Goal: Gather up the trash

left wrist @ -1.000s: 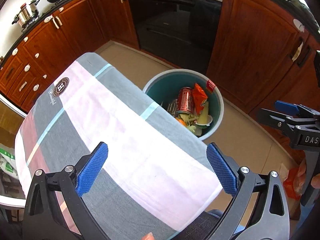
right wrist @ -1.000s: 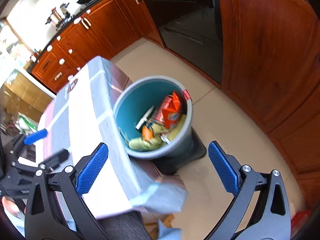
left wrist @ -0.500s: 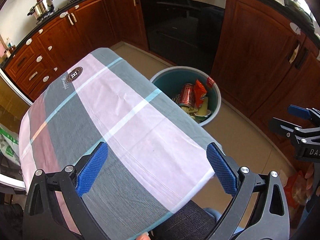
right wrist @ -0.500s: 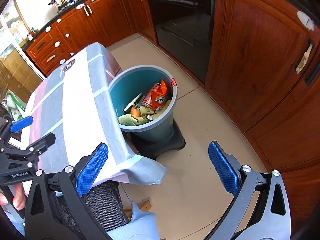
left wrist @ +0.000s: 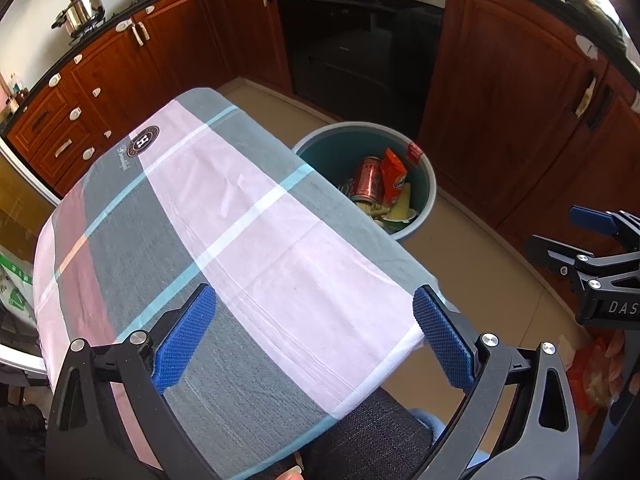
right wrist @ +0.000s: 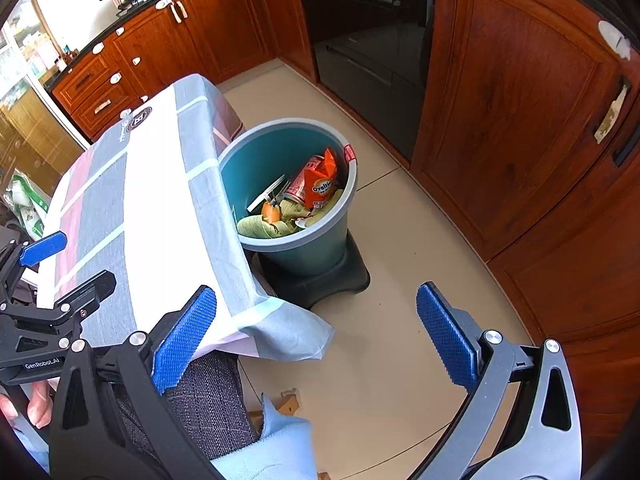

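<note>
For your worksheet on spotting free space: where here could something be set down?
The whole tablecloth top is bare. The floor between bin and cabinets is open. The bin's inside is crowded with trash.

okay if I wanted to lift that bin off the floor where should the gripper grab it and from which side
Pinch the bin at its rim on the side away from the table, coming down from above. The rim is a thin lip, that side has open floor, and the tablecloth overhangs the near edge.
</note>
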A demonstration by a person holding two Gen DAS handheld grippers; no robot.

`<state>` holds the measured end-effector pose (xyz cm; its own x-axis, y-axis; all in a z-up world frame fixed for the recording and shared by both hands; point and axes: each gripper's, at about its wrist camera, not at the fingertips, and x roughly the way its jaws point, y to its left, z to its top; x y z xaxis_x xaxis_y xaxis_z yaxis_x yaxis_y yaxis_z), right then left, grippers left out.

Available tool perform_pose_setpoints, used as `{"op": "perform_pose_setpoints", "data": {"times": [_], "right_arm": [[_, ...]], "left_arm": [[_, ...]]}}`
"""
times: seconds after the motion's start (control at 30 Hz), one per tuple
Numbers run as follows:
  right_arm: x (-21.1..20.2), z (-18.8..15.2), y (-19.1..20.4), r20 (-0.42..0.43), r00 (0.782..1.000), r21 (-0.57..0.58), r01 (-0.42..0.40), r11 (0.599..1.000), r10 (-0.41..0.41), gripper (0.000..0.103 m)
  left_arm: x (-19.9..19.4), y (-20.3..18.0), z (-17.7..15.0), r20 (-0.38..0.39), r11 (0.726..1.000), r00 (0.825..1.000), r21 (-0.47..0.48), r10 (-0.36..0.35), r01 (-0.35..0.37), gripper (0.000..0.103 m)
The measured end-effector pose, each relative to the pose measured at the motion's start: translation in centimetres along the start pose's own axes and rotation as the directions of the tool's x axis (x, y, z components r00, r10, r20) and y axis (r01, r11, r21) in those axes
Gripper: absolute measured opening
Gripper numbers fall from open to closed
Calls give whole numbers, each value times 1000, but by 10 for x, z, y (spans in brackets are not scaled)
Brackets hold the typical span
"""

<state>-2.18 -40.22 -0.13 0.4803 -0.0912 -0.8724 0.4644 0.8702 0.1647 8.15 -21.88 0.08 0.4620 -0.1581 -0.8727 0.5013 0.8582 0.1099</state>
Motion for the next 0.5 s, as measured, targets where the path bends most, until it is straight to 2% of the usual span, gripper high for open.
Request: {"op": "perform_pose_setpoints", "data": {"times": [0.5], "right_arm": [[16, -1, 11, -42, 999, -25, -3, 1000, 2, 96]], "left_arm": [[9, 7, -4, -19, 1000, 1000, -13, -6, 5, 99]]}}
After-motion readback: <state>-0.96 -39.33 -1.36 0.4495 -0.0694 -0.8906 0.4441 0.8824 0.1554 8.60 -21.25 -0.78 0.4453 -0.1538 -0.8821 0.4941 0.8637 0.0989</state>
